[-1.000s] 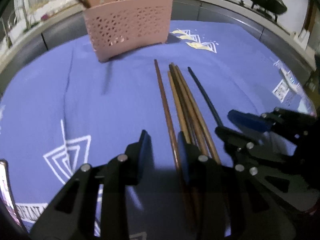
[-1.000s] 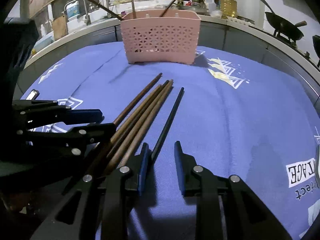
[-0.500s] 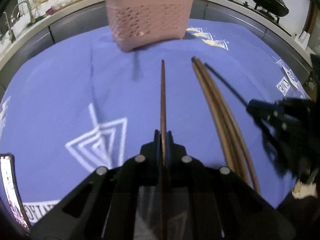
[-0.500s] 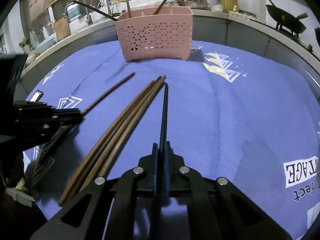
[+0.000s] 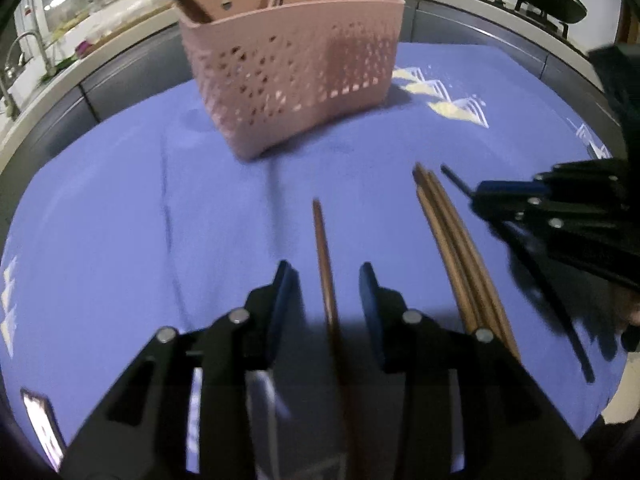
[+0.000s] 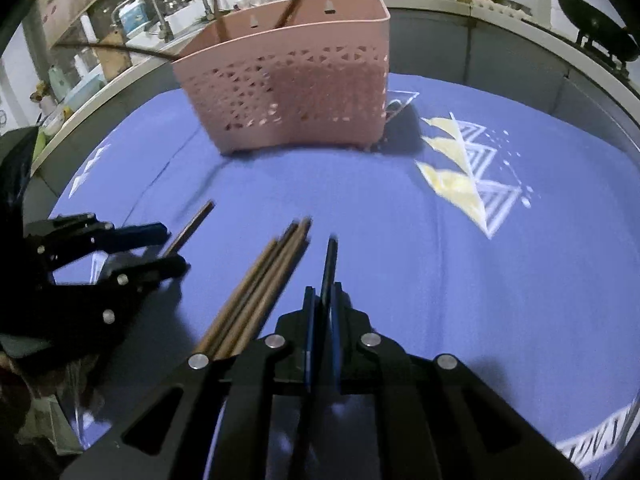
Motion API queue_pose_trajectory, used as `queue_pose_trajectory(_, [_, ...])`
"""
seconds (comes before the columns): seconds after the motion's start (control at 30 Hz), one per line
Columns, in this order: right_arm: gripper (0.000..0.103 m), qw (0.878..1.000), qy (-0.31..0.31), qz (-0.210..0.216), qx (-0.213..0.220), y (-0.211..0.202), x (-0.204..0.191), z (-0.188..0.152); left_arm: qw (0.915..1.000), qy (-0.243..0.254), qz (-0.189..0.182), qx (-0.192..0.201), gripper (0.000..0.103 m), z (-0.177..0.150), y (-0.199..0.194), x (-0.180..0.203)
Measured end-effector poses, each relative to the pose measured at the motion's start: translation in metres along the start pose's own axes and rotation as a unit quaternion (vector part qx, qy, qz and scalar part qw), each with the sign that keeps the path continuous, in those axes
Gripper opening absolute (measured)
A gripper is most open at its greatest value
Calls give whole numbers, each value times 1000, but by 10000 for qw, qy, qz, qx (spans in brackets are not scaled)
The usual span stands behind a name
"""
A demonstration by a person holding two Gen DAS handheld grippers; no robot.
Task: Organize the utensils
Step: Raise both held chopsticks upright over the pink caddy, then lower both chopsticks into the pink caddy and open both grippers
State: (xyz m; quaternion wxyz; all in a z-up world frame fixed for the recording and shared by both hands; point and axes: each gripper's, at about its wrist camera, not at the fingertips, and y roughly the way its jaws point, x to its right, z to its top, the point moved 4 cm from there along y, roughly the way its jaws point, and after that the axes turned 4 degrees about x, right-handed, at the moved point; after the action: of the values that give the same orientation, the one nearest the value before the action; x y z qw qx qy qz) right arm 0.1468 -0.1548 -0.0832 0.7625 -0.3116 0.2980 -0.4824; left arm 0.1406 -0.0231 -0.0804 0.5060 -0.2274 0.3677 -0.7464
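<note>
While both grippers point down at it, the blue cloth (image 5: 120, 208) with white and yellow triangle prints spreads under everything, covering the table ahead of and beneath both tools. Ahead of both grippers, at the far side of the cloth, stands the pink perforated basket (image 5: 292, 68), upright, with a few sticks already leaning out of its top. Closer in, between the two grippers, a bundle of brown chopsticks (image 5: 456, 248) lies flat on the cloth, their tips aimed toward the basket.

The left gripper (image 5: 326, 288) has its jaws parting, a clear gap on each side of a single brown chopstick (image 5: 322, 248) that runs between the pads and points forward at the basket; the pads do not press on it. That stick sits just left of the bundle.

The right gripper (image 6: 322, 312) is pinched tight on a black chopstick (image 6: 330, 264), which pokes out past its blue pads (image 6: 308, 320) toward the basket, just right of the bundle. In the left wrist view, the black stick extends back behind that gripper, slanting over the cloth.
</note>
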Motion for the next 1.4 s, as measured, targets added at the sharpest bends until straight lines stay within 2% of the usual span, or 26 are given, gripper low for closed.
queue_pose_trajectory(0.03, [8,10000,22,78,-32,4,1,5,10000,-22,-77,22,7,4,3,0])
queue_pose_trajectory(0.17, [5,9996,39,244,-165,8,2,14,9995,-159,-277,-53,5,11,2,-2])
queue_pose_trajectory(0.23, [5,9993,120,361,52,-6,3,18,9992,-193,-334,102,5,16,-10,-5])
queue_pose_trajectory(0.4, [4,9910,47,563,1215,-79,-6,37,9916,-382,-602,1076,5,40,-89,-19])
queue_pose_trajectory(0.47, [4,9827,-25,590,1754,-113,-13,43,9874,-421,-643,1386,5,47,-115,-21])
queue_pose_trajectory(0.57, [4,9710,-89,590,2317,-146,-20,49,9792,-451,-632,1873,5,53,-154,-24])
queue_pose_trajectory(0.63, [4,9621,-166,538,2667,-166,-25,50,9754,-459,-629,2061,5,53,-170,-26])
queue_pose_trajectory(0.8, [4,9567,-301,322,2876,-174,-28,55,9729,-386,-544,2212,5,51,-181,-22])
queue_pose_trajectory(0.97, [4,9586,-203,450,2806,-177,-30,66,9744,-457,-589,2122,5,61,-180,-27])
queue_pose_trajectory(1.1, [4,9493,-263,585,3077,-198,-34,103,9660,-463,-543,2483,5,96,-206,-36])
queue_pose_trajectory(1.2, [4,9405,-286,618,3328,-208,-38,143,9561,-499,-397,2861,5,135,-227,-46])
queue_pose_trajectory(1.3, [4,9288,-270,570,3652,-212,-45,188,9481,-611,-235,3111,5,169,-236,-55])
queue_pose_trajectory(1.4, [4,9172,-257,470,3947,-208,-48,218,9411,-741,7,3299,5,196,-234,-66])
